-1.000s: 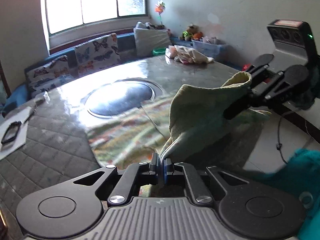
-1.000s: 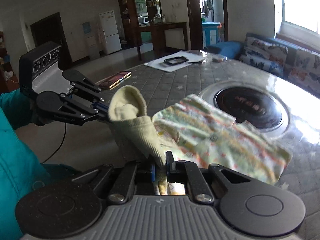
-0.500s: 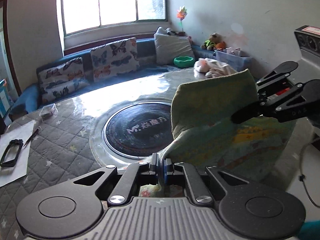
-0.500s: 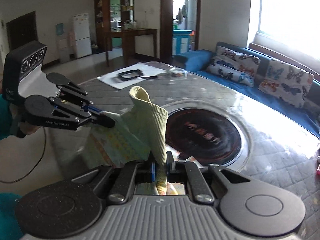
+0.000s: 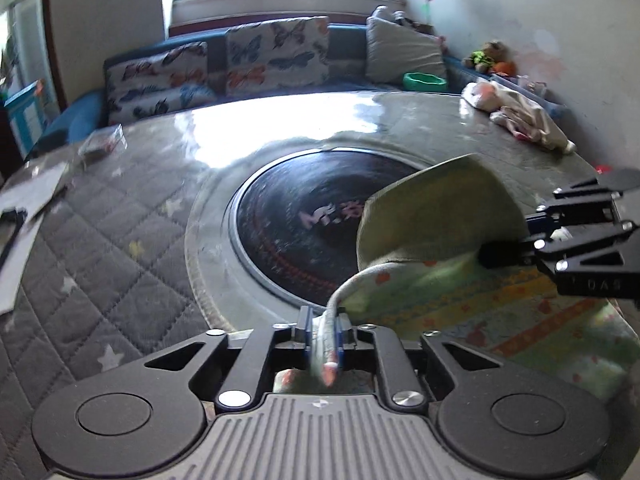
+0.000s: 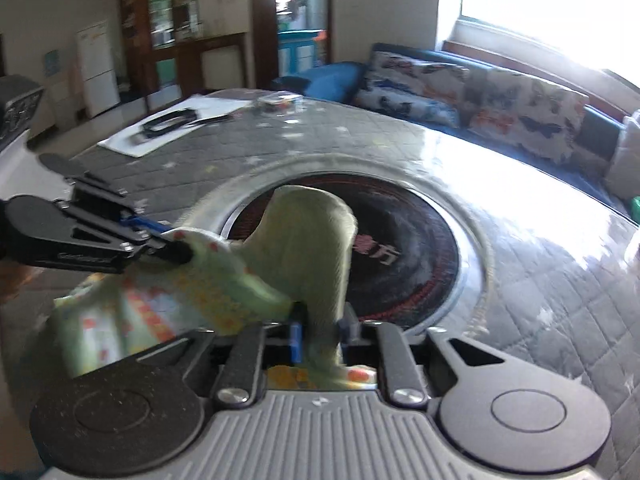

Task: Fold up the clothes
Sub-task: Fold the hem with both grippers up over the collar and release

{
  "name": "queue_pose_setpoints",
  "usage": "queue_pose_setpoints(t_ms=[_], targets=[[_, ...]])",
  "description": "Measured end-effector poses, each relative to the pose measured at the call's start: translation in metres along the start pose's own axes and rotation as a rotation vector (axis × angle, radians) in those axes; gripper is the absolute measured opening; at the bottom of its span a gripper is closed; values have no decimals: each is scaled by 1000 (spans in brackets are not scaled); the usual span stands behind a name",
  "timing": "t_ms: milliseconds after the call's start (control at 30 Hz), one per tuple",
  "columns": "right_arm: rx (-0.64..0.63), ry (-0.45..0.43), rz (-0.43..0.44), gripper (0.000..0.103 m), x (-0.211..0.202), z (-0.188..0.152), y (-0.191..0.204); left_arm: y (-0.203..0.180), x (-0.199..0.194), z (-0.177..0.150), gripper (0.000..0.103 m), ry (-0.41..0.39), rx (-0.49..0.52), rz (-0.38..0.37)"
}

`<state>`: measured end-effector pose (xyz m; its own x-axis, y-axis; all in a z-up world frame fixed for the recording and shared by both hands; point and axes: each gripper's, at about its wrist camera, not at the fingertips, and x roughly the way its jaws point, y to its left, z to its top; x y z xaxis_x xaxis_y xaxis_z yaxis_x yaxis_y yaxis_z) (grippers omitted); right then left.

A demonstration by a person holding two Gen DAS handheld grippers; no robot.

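A pale green garment [image 5: 432, 216] with a yellow and orange print [image 5: 500, 312] lies partly on the table, its near edge held up between both grippers. My left gripper [image 5: 323, 326] is shut on one corner of its band. My right gripper [image 6: 320, 330] is shut on the other corner. In the left wrist view the right gripper [image 5: 576, 248] shows at the right, above the cloth. In the right wrist view the left gripper [image 6: 100, 236] shows at the left. The garment [image 6: 308, 248] arches over the near rim of the table's round black inset [image 5: 296, 236].
The quilted grey table cover [image 5: 92, 264] spreads to the left. A heap of pale clothes [image 5: 520, 116] lies at the far right of the table. Papers with a black frame [image 6: 172, 124] lie at the far left. A sofa with butterfly cushions [image 5: 256, 64] stands behind.
Both grippers have carried the held edge forward and lower over the table, towards the black inset. The garment now lies flatter, with less hanging between the grippers.
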<state>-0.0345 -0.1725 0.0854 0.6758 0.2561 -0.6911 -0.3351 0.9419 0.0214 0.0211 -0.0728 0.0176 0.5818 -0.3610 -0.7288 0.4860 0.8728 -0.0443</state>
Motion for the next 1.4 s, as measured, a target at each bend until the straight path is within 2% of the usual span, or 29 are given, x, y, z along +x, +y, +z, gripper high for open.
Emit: queue_pose_setpoints(t_ms=[33, 100, 200, 233, 367, 467, 533, 667, 767, 933, 1033, 1200, 1400], targets=[[22, -4, -11, 24, 2, -2, -4, 2, 1, -1, 25, 2, -10, 5], [55, -18, -28, 28, 0, -6, -10, 3, 1, -2, 28, 0, -19, 14], [80, -53, -61, 29, -12, -12, -17, 4, 1, -2, 39, -2, -31, 37], [88, -66, -73, 29, -17, -14, -19, 5, 1, -2, 40, -3, -38, 44], [100, -104, -45, 29, -38, -26, -15, 7, -8, 1, 38, -33, -71, 82], [102, -90, 6, 29, -42, -38, -7, 7, -22, 2, 38, -76, -88, 101], [93, -70, 9, 29, -40, -48, -4, 5, -31, 2, 38, -97, -97, 105], [149, -47, -52, 29, -34, -62, -21, 2, -44, -1, 38, -116, -128, 89], [222, -49, -107, 29, -35, -65, -37, -2, -54, -5, 36, -137, -144, 47], [217, -82, -133, 30, -43, -63, -38, -15, -48, -7, 36, -118, -106, -4], [187, -106, -110, 38, -49, -63, -28, -14, -31, -5, 36, -86, -115, 8], [118, -77, -71, 43, -48, -69, -10, 4, -5, -6, 36, -28, -178, 43], [72, -57, -109, 50, -60, -83, -1, 1, -20, -12, 37, -39, -183, 28]])
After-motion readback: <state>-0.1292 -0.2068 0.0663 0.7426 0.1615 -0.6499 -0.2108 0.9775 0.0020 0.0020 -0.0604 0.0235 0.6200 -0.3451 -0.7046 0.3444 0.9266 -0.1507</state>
